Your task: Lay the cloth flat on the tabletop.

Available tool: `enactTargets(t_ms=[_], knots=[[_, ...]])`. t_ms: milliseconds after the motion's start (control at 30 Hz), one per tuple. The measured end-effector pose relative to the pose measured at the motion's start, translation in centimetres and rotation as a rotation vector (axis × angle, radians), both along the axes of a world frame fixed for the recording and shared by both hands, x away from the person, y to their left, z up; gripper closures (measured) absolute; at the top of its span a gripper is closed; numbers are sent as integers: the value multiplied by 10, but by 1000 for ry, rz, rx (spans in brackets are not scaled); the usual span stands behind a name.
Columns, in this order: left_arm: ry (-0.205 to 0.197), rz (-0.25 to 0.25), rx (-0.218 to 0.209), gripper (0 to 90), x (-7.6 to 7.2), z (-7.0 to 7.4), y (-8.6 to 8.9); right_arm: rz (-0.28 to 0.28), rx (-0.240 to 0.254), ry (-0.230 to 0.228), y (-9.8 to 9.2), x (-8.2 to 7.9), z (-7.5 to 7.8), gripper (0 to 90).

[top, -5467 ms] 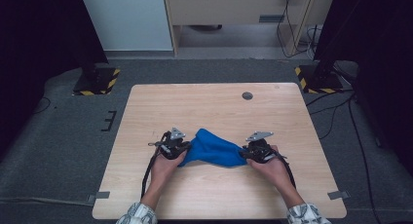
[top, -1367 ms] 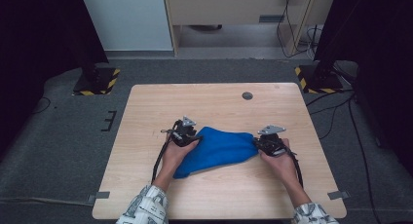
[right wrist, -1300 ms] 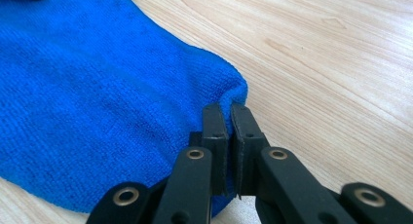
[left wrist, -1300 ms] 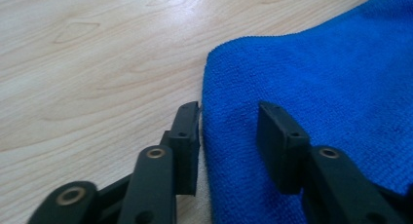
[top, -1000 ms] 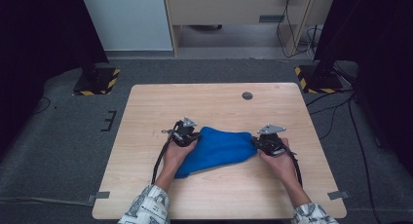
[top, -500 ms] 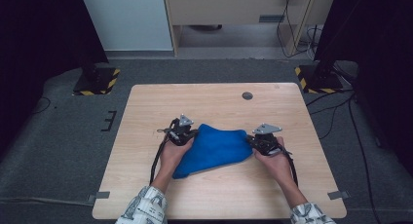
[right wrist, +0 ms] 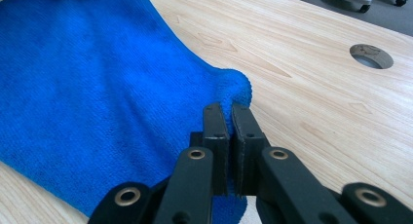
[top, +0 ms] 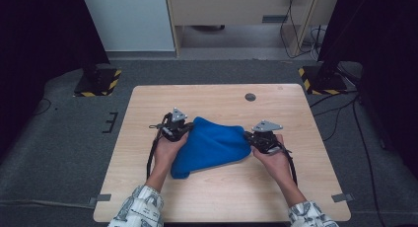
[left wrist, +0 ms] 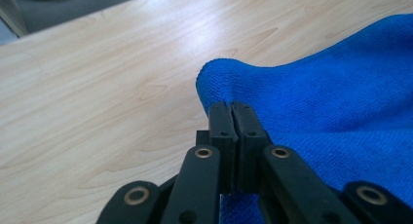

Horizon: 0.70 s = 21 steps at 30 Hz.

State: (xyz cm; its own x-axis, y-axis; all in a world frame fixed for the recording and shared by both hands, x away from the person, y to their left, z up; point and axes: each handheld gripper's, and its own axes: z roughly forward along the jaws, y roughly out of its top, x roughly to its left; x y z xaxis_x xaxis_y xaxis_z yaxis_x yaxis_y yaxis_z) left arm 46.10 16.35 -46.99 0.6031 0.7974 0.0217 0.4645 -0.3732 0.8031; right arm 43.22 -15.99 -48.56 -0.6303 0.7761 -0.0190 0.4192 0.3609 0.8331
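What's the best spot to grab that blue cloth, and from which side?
By its outer corners, coming in from each end: the blue cloth is limp, and pinching both ends keeps it spread. The left gripper and right gripper pinch it there.

No text, label, brand or number can be read anywhere, and the only signs are the yellow-and-black hazard stripes (top: 115, 84) on the stand bases far left and far right (top: 306, 83).

The table (top: 296, 197) is evenly lit from above while the room's sides fall into darkness. Shadows are soft. A pale sheen lies on the wood in the left gripper view. Near jaws look slightly soft.
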Motion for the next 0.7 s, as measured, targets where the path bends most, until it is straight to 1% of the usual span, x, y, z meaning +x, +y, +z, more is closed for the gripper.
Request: enactTargets(t_ms=[33,67,167,233,300,400,467,567,600,633,700], knots=[[-13,-4,7,877,-3,1,-2,0,-3,1,-1,0,0,866],[-17,-11,8,877,-6,0,-4,-3,-6,4,-2,-1,-1,866],[-23,-33,37,876,-14,-4,-11,-1,-26,15,-5,-3,-5,864],[-18,-50,43,876,-21,-10,-17,-5,-36,25,-8,-4,-9,864],[-13,-59,39,875,-25,-15,-20,-9,-41,31,-11,-5,-12,863],[4,-77,60,875,-30,-23,-27,-18,-53,44,-16,-5,-17,862],[11,-85,53,875,-33,-26,-30,-24,-58,52,-18,-4,-19,862],[25,-108,101,871,-38,-38,-40,-22,-71,53,-19,-5,-21,860],[30,-109,100,869,-39,-41,-41,-24,-73,52,-19,-5,-21,860],[40,-115,116,869,-39,-45,-43,-26,-73,54,-19,-5,-22,859],[48,-117,132,868,-39,-50,-46,-28,-69,54,-20,-6,-22,859]])
